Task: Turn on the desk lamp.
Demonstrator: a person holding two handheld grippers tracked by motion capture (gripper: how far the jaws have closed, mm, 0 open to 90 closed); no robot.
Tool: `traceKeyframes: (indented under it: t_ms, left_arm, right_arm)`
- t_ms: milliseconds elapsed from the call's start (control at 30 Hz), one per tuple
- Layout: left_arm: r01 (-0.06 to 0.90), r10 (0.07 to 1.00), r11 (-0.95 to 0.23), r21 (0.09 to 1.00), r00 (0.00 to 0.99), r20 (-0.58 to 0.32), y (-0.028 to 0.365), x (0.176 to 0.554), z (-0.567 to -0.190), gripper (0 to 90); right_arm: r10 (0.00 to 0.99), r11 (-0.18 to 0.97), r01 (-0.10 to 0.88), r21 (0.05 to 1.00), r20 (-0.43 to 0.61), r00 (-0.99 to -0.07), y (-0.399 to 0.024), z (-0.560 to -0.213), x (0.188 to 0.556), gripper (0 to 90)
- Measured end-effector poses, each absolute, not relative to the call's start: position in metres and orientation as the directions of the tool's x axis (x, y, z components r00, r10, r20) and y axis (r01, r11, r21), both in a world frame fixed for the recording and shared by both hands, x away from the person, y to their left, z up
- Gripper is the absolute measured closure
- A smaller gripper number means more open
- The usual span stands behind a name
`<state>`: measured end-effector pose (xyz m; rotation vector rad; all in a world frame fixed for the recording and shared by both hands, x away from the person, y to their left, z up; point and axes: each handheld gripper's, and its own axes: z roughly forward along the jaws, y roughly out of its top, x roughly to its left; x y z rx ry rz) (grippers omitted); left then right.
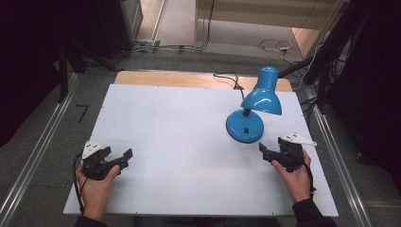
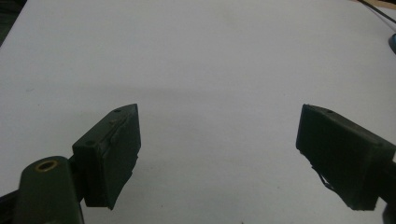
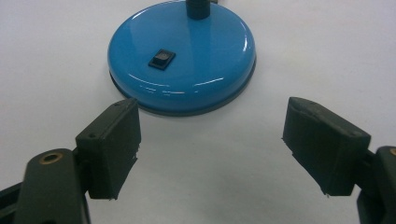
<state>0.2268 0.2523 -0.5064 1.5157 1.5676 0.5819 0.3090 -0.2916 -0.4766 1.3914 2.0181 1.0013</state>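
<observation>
Lamp (image 1: 246, 125): we see its round blue base just ahead of our right gripper (image 3: 212, 144).
Grippers: right spread, holding nothing; left gripper (image 2: 217, 154) likewise.
Risk: we might nudge the base, missing the switch (image 3: 162, 58).

Glossy blue lamp (image 1: 253, 111) with black switch (image 3: 162, 59) on base, white table (image 1: 179, 137) with bare wood strip at far edge, black grippers (image 1: 115, 159) (image 1: 270, 152) carrying grey plates.
</observation>
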Motion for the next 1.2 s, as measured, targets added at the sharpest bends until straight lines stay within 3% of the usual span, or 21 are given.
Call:
traceKeyframes:
  t_ms: [133, 300, 500, 967, 1200]
  left_arm:
    - [0.562, 0.961, 0.156, 0.812, 0.103, -0.256, 0.252, 0.227, -0.506, 14.7]
    - [0.562, 0.961, 0.157, 0.812, 0.103, -0.257, 0.252, 0.227, -0.506, 14.8]
    - [0.563, 0.960, 0.158, 0.811, 0.103, -0.259, 0.252, 0.227, -0.507, 14.7]
    - [0.563, 0.959, 0.161, 0.811, 0.104, -0.262, 0.253, 0.227, -0.507, 14.7]
    - [0.564, 0.959, 0.160, 0.810, 0.104, -0.262, 0.253, 0.227, -0.507, 14.8]
  right_arm:
    - [0.930, 0.214, 0.574, 0.790, 0.015, -0.368, -0.289, -0.477, 0.312, 22.9]
    - [0.929, 0.209, 0.570, 0.795, 0.021, -0.369, -0.287, -0.475, 0.317, 37.2]
    - [0.929, 0.213, 0.576, 0.789, 0.020, -0.371, -0.283, -0.476, 0.320, 41.5]
    - [0.924, 0.217, 0.535, 0.816, 0.005, -0.383, -0.271, -0.478, 0.329, 70.8]
    - [0.926, 0.194, 0.543, 0.817, 0.030, -0.377, -0.270, -0.478, 0.335, 80.4]
